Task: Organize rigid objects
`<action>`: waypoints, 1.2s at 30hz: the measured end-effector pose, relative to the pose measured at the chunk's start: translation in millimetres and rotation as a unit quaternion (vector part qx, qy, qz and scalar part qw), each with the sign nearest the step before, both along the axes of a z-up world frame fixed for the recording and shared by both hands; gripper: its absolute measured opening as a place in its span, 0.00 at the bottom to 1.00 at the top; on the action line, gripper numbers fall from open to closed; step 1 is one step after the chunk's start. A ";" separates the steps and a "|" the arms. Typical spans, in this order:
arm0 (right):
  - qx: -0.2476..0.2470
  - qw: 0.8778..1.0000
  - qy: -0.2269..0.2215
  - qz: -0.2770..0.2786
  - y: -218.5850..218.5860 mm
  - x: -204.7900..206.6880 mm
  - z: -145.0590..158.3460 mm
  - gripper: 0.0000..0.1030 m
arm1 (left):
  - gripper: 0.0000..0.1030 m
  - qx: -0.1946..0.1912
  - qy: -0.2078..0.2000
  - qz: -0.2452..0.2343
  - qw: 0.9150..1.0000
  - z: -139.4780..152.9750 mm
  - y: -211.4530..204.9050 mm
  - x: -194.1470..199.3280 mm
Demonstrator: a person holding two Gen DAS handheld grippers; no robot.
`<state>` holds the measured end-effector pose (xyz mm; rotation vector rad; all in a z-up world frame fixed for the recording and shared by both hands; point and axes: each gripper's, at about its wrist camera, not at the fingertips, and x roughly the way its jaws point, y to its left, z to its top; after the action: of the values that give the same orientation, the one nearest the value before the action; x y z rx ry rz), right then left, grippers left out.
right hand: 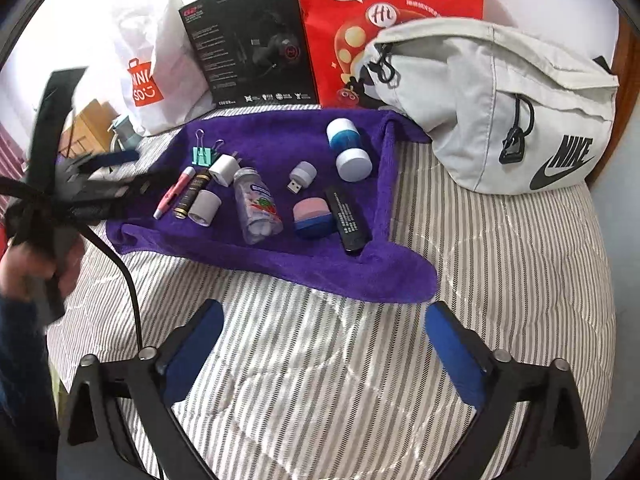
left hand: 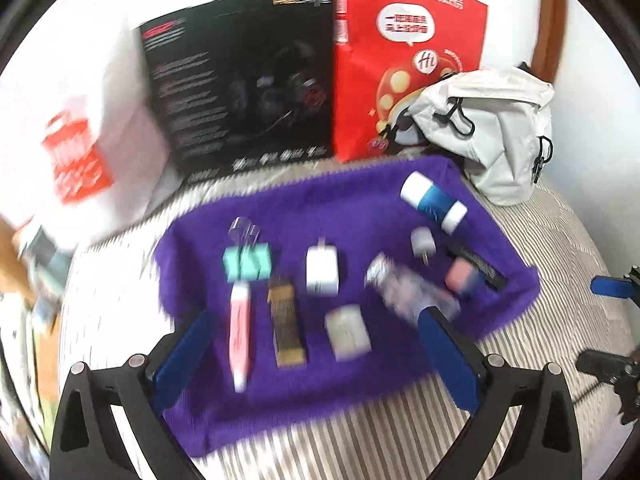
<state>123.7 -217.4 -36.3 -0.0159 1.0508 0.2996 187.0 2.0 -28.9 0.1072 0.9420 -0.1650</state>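
Observation:
A purple towel lies on the striped bed and carries several small items. Among them are a teal binder clip, a pink pen, a gold-black battery, a white charger, a clear candy bottle, a pink-blue case, a black stick and a blue-white container. My left gripper hovers open over the towel's near half, with the pen and battery between its pads. My right gripper is open and empty above bare bedding, short of the towel.
A grey Nike bag sits at the towel's right back corner. Behind the towel stand a red paper bag, a black headphone box and a white shopping bag. Striped bedding stretches right and forward. A hand holds the left gripper.

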 end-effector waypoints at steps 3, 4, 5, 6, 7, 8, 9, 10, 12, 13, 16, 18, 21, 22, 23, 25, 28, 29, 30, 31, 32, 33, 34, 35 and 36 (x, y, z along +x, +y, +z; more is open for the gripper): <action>-0.003 1.000 0.001 0.005 9.9 -6.3 3.2 1.00 | 1.00 0.013 0.001 0.025 1.000 0.5 3.1 -32.1; -0.005 1.000 0.000 0.005 13.3 -8.9 4.3 1.00 | 1.00 0.016 0.003 0.033 0.999 0.3 3.7 -42.8; -0.009 1.000 0.000 0.006 17.0 -12.0 5.7 1.00 | 1.00 0.016 0.006 0.037 0.999 0.1 5.6 -51.6; -0.011 1.000 -0.002 0.006 20.7 -15.6 7.6 1.00 | 1.00 0.015 0.013 0.045 0.999 -0.4 6.5 -60.5; -0.014 1.000 -0.006 0.006 24.0 -19.3 9.5 1.00 | 1.00 0.015 0.018 0.052 0.998 -1.1 7.1 -69.7; -0.015 1.000 -0.009 0.006 27.2 -23.4 12.0 1.00 | 1.00 0.015 0.018 0.055 0.998 -0.9 7.2 -79.3; -0.017 1.000 -0.011 0.008 30.5 -27.4 14.3 1.00 | 1.00 0.016 0.018 0.060 0.998 -0.3 6.0 -84.8; -0.020 1.000 -0.015 0.010 33.9 -31.3 16.9 1.00 | 1.00 0.019 0.018 0.072 0.997 0.0 6.2 -93.1; -0.028 0.999 -0.023 0.014 41.2 -40.3 22.6 1.00 | 1.00 0.017 0.017 0.088 0.996 1.6 6.8 -106.2; -0.032 0.999 -0.026 0.015 43.9 -44.0 25.3 1.00 | 1.00 0.012 0.017 0.093 0.995 2.9 8.0 -112.1; -0.041 0.999 -0.031 0.003 48.6 -53.3 33.1 1.00 | 1.00 -0.002 0.016 0.115 0.993 8.8 12.4 -129.8; -0.043 0.998 -0.037 -0.007 49.6 -59.0 37.9 1.00 | 1.00 -0.008 0.018 0.135 0.991 11.6 15.3 -137.5; -0.042 0.998 -0.040 -0.018 47.1 -64.8 41.1 1.00 | 1.00 -0.022 0.029 0.142 0.989 12.7 16.8 -146.3; -0.043 0.998 -0.039 -0.024 45.4 -66.4 41.2 1.00 | 1.00 -0.023 0.031 0.141 0.989 12.8 16.6 -148.5; -0.047 0.998 -0.039 -0.032 43.6 -67.9 41.4 1.00 | 1.00 -0.018 0.029 0.136 0.990 13.9 15.5 -151.4; -0.054 0.997 -0.040 -0.041 39.9 -70.8 41.6 1.00 | 1.00 -0.002 0.025 0.136 0.990 15.9 13.9 -154.8; -0.062 0.996 -0.041 -0.051 35.3 -74.5 42.1 1.00 | 1.00 0.004 0.021 0.133 0.991 21.7 12.9 -158.0; -0.063 0.996 -0.040 -0.055 33.4 -75.5 42.0 1.00 | 1.00 0.002 0.018 0.132 0.991 23.8 12.7 -158.2; -0.063 0.996 -0.039 -0.058 31.6 -76.0 41.7 1.00 | 1.00 0.000 0.016 0.129 0.992 26.3 12.5 -158.1; -0.063 0.995 -0.038 -0.062 29.7 -76.6 41.3 1.00 | 1.00 0.001 0.015 0.128 0.992 27.9 12.0 -158.0; -0.061 0.995 -0.037 -0.064 28.3 -76.7 40.7 1.00 | 1.00 0.003 0.013 0.127 0.992 29.9 11.0 -157.5; -0.060 0.995 -0.035 -0.066 26.9 -76.5 40.4 1.00 | 1.00 0.004 0.012 0.124 0.992 30.9 10.5 -157.2; -0.060 0.995 -0.034 -0.068 25.5 -76.3 40.0 1.00 | 1.00 0.006 0.011 0.123 0.992 31.8 9.7 -157.1; -0.062 0.995 -0.035 -0.071 23.9 -76.2 39.9 1.00 | 1.00 0.009 0.009 0.124 0.992 32.8 9.2 -157.0; -0.063 0.995 -0.035 -0.073 22.5 -76.1 39.8 1.00 | 1.00 0.010 0.009 0.123 0.992 33.4 8.5 -156.8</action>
<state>47.5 -195.0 3.5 -0.0620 0.9946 0.0992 30.2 10.5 4.5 0.0078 0.9671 0.0724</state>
